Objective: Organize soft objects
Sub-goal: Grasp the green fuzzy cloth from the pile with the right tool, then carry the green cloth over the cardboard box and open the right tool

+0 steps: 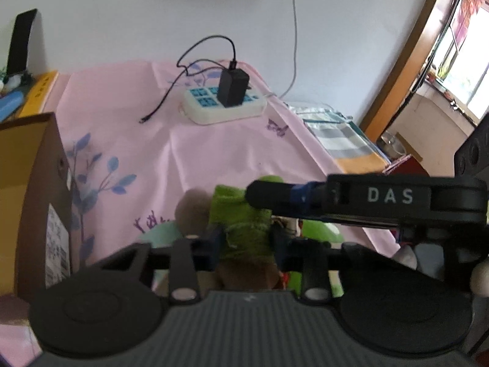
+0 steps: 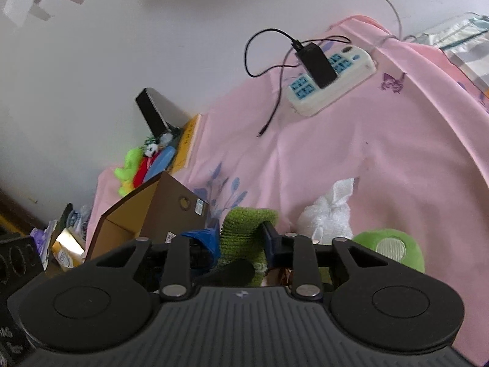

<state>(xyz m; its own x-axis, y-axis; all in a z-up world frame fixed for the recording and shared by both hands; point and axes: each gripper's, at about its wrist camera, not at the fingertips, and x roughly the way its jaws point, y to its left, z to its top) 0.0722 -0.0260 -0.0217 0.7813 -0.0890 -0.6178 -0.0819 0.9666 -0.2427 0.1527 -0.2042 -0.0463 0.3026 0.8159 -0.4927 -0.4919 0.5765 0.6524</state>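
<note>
Evidently I have both tongs clamped on the green cloth (image 1: 241, 229) at lower centre, left tongs (image 1: 246, 238) and right tongs (image 2: 241, 241) pinching separate parts, probably to stretch it for folding or for the box (image 2: 146, 214) at left.

Home bedroom: floral pink bedsheet (image 1: 214, 140), plush toys (image 2: 134, 165)

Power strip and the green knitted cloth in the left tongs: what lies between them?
Only bare pink tablecloth. The left wrist view shows nothing on the stretch between the power strip and the green knitted cloth; the loose cable end lies off to the side.
</note>
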